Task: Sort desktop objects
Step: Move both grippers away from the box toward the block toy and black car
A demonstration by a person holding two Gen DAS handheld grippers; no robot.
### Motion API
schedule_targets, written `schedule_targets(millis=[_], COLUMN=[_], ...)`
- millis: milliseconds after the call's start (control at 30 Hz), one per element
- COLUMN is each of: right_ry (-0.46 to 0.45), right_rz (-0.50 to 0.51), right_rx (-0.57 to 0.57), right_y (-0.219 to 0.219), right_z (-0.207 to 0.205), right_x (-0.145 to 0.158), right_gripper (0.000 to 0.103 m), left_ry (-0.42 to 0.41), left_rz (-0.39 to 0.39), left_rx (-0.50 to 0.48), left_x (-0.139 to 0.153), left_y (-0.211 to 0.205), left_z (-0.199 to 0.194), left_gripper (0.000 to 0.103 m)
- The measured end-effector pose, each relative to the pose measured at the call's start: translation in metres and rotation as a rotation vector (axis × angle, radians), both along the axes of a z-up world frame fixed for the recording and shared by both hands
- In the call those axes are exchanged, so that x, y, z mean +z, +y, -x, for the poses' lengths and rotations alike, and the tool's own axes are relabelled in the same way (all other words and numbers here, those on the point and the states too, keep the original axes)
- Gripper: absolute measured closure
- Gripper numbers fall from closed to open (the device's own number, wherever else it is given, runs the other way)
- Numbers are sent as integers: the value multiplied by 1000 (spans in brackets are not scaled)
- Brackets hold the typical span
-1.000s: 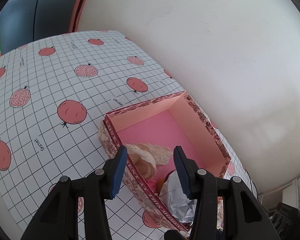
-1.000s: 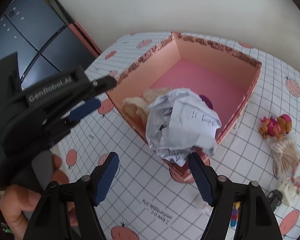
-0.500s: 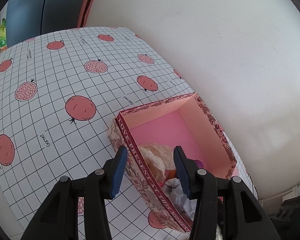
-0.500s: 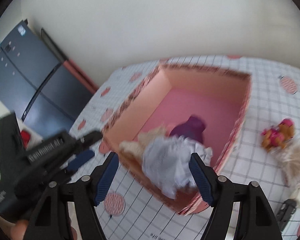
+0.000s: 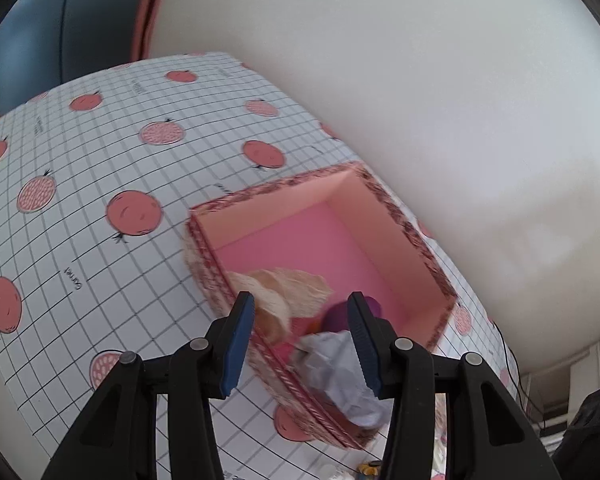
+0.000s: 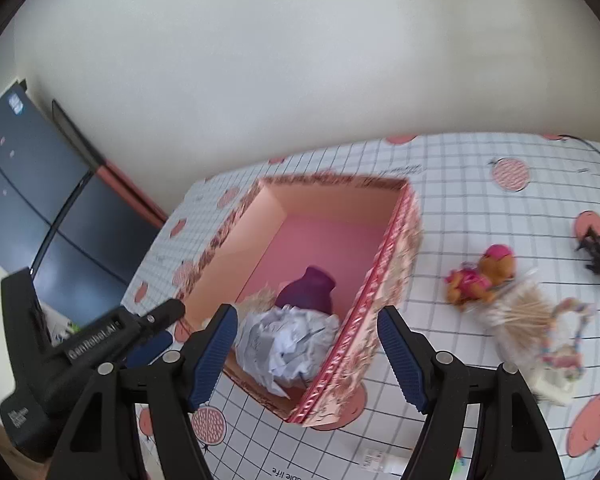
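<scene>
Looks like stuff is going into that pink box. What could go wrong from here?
The crumpled paper sits in the near corner of the pink box, rising about to the rim, so it might tumble out if the box is nudged. The bundle of thin sticks lies loose against the small plush toy, so the open right hand-held gripper could scatter sticks or catch both. The left hand-held gripper hovers right over the box's near wall and might bump it.

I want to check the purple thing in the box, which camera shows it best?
The right wrist view: the purple object sits unobstructed inside the pink box, behind the crumpled paper. The left wrist view shows only a blurred sliver beside the left gripper.
</scene>
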State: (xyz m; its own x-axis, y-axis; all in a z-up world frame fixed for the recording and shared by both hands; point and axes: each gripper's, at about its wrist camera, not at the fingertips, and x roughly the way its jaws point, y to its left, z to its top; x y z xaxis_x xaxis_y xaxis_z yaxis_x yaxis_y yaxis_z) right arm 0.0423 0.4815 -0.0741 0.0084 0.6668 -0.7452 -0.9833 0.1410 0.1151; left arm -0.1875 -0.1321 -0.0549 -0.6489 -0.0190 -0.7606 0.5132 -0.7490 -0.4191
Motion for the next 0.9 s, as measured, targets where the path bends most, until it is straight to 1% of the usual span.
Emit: schedule_targets(millis=[100,167,200,233,267,300,367,400,467,533,633,667,733,767,833,900], right_ry=[-57,-92,-101,-102,-107,-106,-93,-87,-68,-59,-30,-21,11,19,69,74], right_rz=[-21,-10,-13,-8,-11,-8,12,19,49,94,180,213,241,263,280,318], right_rx=[-88,-199,-230,-276,-317,-349,-456,-485,-541,-559,-637,-640,-706,-709,-844,-849], right_y=[-12,-22,-26,-32,-39,-42,-53,-56,-61,-65,-70,-71,-75,-77,-83,-86], right_z=[-15,-30,-38,-47,-56,-62,-77,-82,-92,-98,-105,-107,-110,-111,-112,-112], right_x=[20,32,37,42,47,50,57,58,58,53,43,39,32,28,20,13], right_gripper=[27,27,27,27,27,27,27,27,27,27,27,26,26,26,26,26], left_ry=[8,12,12,12,14,15,15,15,8,-6,-62,-78,-125,-141,-177,-209], left_rz=[15,24,28,33,41,48,58,57,44,26,10,14,23,26,23,2], left_rx=[-38,-76,-95,-113,-137,-154,-198,-218,-265,-301,-354,-362,-373,-374,-369,-361], left_x=[7,12,13,15,17,19,23,23,23,20,11,8,2,0,-6,-14], left_y=[14,28,35,41,49,56,74,81,97,112,135,140,150,153,157,158], left_z=[4,8,10,12,14,15,19,20,22,25,28,27,27,25,24,22], left_gripper=[54,54,53,47,45,45,45,45,45,44,44,44,44,44,44,44])
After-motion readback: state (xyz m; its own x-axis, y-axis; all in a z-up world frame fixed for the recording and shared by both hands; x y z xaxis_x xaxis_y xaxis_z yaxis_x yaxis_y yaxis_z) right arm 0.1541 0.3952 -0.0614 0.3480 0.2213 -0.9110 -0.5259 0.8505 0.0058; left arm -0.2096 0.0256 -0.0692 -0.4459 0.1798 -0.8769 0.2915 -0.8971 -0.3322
